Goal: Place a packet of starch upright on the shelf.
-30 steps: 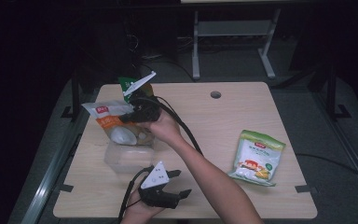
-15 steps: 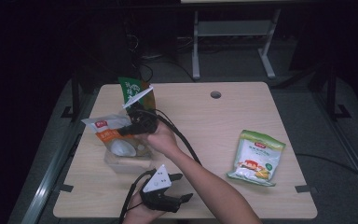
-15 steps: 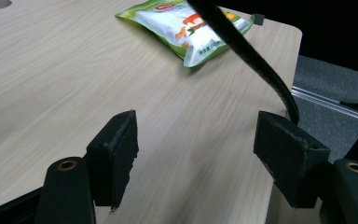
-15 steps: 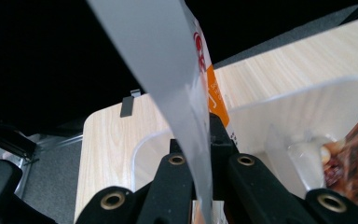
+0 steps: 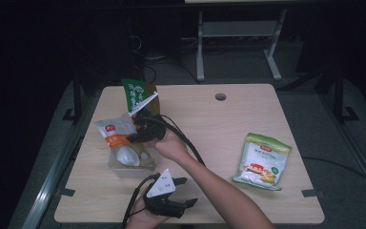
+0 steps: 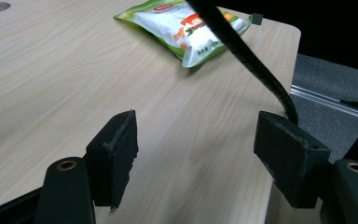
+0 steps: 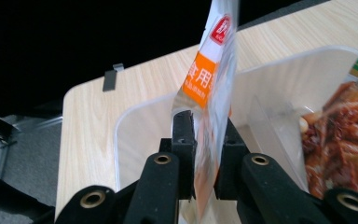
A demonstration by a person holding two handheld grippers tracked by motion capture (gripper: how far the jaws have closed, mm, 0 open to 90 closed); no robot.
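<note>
1. The right gripper [image 5: 136, 135] sits left of centre in the high view, lower than in the two earlier pictures — the hand has brought it down onto the clear plastic bin [image 5: 119, 168].

2. The white-and-orange packet [image 5: 114, 132] has come down with it. A second ago it hung above the bin; now its lower end dips inside the bin's walls, while its upper part sticks out toward the left edge of the table [image 5: 219, 129].

3. In the right gripper view the packet [image 7: 209, 88] stands on edge between the two black jaws, at centre frame. The jaws have just been opening a little; a thin gap shows beside the left pad, so the hold looks loosened, though the packet has not dropped free.

4. Judgement: this is the release step of putting the packet into the bin. A slightly wider opening should let it fall in.

5. Already in the bin: a white rounded item [image 5: 126, 155] and a packet of brown food [image 7: 340, 135], at the right of the right gripper view. A green packet [image 5: 136, 94] stands at the bin's far end.

6. The left gripper [image 5: 183, 192] rests at the bottom of the high view, unmoved. Its jaws stand wide apart with nothing between them — bare table shows through the gap.

7. A green-and-white bag [image 5: 262, 161] lies at the right of the table, well apart from the bin and not yet packed.
</note>
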